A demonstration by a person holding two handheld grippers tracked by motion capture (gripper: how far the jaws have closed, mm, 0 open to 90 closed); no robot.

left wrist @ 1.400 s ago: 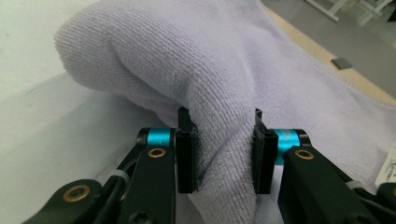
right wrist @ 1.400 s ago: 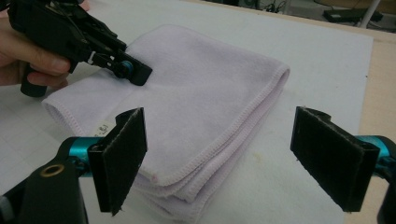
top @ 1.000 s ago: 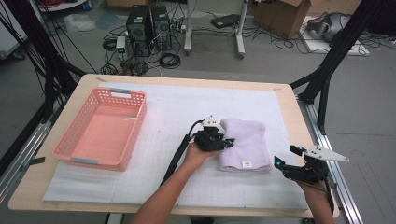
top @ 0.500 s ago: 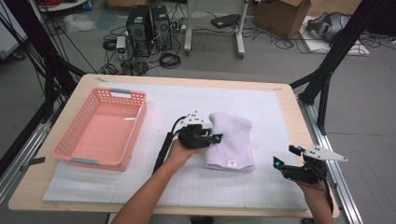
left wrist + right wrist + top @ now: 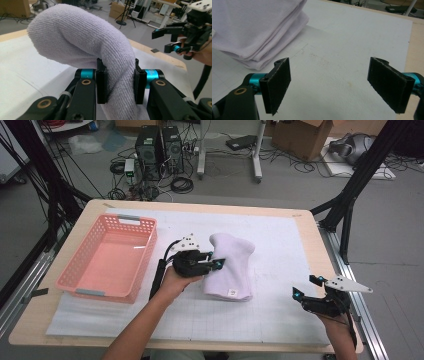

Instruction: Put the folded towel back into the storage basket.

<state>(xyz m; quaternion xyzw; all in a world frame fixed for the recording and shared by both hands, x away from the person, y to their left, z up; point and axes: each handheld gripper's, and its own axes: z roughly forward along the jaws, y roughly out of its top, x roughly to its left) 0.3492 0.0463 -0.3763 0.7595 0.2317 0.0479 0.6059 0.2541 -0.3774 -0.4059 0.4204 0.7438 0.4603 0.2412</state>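
Leftmost on the table (image 5: 300, 227), in the high view, sits a pink basket (image 5: 107, 257) with perforated walls, resting on the white mat (image 5: 280, 250) that covers most of the tabletop. Just to the right of the basket, the left gripper (image 5: 214, 264) comes in over the mat with its jaws pointing right, into the side of a folded white towel (image 5: 231, 265).

From the left gripper view the hold is plain: both black pads press into a thick fold of the towel (image 5: 105, 50), which bulges between them and arches up and away to the left — part of the cloth is lifted off the mat here. The left gripper (image 5: 119, 82) is closed on the towel, not standing free.

In the high view, the towel lies near the middle of the mat, between the two grippers, its small label toward the near edge. Its left portion is raised at the jaws; the rest lies on the mat.

Farther right and well apart from the towel, the right gripper (image 5: 305, 287) is near the table's near right corner. In the right gripper view its jaws stand wide with nothing but bare mat between them — the right gripper (image 5: 329, 83) looks toward the towel's stacked, stitched edges (image 5: 254, 32) at upper left.
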